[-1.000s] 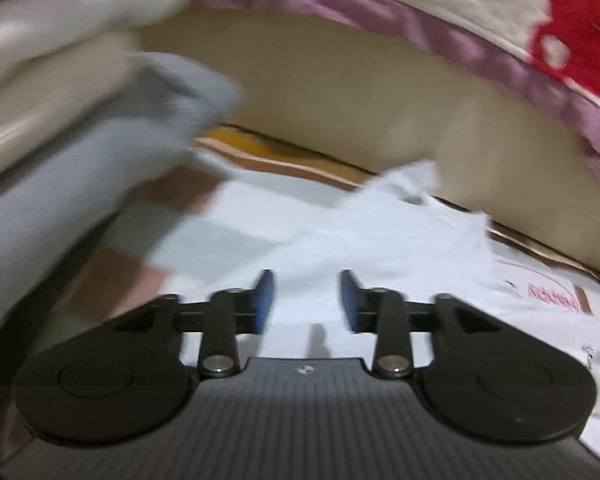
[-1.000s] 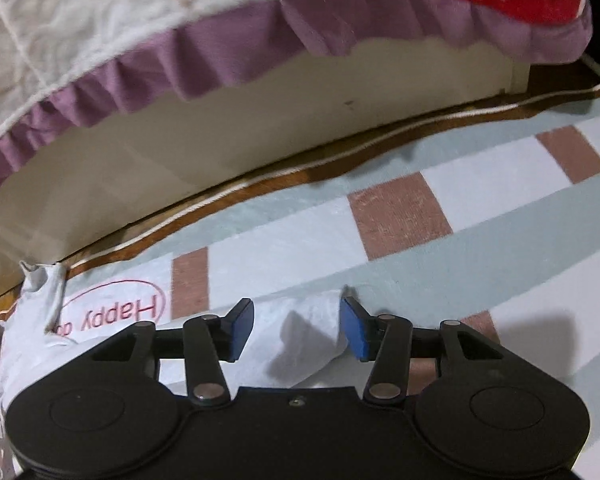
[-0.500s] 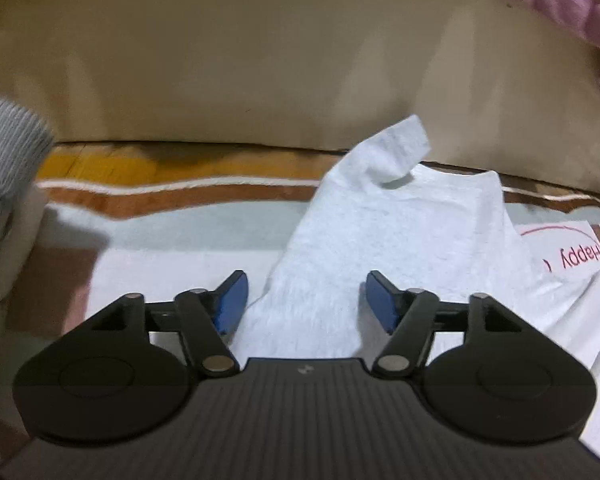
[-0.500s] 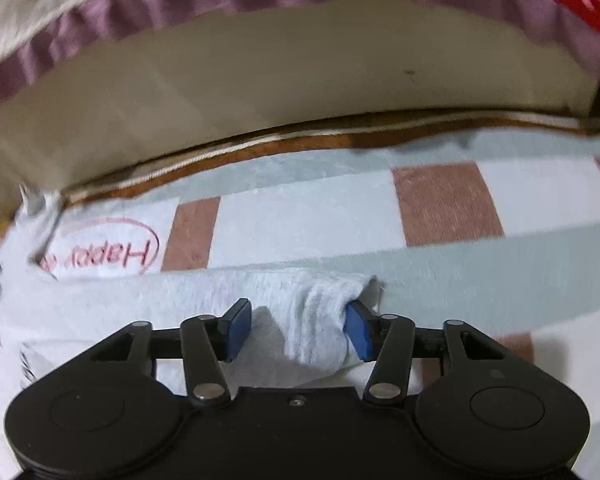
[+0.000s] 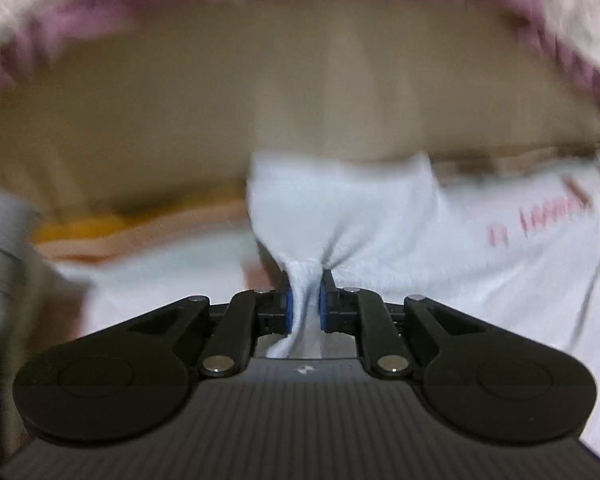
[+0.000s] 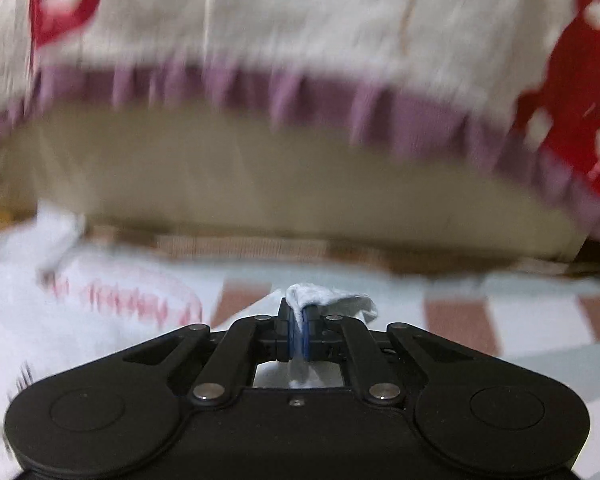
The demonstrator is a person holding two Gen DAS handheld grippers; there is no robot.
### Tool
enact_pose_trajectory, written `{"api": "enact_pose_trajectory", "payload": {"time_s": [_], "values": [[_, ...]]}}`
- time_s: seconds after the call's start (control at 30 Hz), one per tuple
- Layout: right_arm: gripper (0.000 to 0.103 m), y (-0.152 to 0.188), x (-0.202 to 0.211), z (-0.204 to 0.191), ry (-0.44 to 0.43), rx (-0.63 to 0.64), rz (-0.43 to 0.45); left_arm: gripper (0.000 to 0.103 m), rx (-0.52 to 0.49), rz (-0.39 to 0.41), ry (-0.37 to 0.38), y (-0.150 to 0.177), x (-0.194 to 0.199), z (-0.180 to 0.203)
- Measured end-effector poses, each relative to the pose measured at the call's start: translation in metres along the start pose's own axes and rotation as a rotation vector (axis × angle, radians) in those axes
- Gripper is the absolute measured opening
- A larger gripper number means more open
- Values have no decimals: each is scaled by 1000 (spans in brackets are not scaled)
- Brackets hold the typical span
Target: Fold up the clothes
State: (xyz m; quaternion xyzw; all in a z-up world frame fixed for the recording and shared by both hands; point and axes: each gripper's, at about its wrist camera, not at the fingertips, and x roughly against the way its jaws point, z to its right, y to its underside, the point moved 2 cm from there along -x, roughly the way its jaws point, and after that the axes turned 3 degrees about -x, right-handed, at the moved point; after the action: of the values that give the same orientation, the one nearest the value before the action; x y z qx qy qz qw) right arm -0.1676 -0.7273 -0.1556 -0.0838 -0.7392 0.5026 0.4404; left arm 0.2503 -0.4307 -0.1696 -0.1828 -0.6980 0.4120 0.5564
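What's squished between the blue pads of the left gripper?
A bunched fold of the white shirt sits pinched in the left gripper; the left wrist view shows it.

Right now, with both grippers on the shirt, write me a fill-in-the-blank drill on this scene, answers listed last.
1. The left gripper is shut on a bunched piece of the ____ shirt.
2. The lettering printed on the shirt is ____.
3. The frill along the bedcover's lower edge is ____.
4. The right gripper is shut on the ____.

Answers: white; red; purple; shirt
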Motion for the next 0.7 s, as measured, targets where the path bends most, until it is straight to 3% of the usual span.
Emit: {"api": "enact_pose_trajectory", "payload": {"time_s": [0.2,0.33,0.37,0.43,0.53,0.57,0.63,0.7], "values": [[5,-49,33,2,-9,-41,167,11,31,195,-134,-17,46,-6],[5,-79,25,-6,-45,-45,196,11,112,208,-232,-6,46,-21],[16,-84,17,-9,-33,-41,175,11,111,186,-268,-1,39,-22],[46,-87,-5,-13,40,-26,117,17,87,85,-314,11,16,-22],[45,-74,-23,-6,81,-61,4,25,43,1,-172,27,8,-14],[45,-69,-28,-2,90,-81,-32,38,34,15,-111,31,13,-11],[45,-54,-28,3,84,-96,-114,54,1,22,-82,37,24,0],[45,-36,-23,8,64,-95,-201,54,-28,-1,-81,43,33,10]]}}
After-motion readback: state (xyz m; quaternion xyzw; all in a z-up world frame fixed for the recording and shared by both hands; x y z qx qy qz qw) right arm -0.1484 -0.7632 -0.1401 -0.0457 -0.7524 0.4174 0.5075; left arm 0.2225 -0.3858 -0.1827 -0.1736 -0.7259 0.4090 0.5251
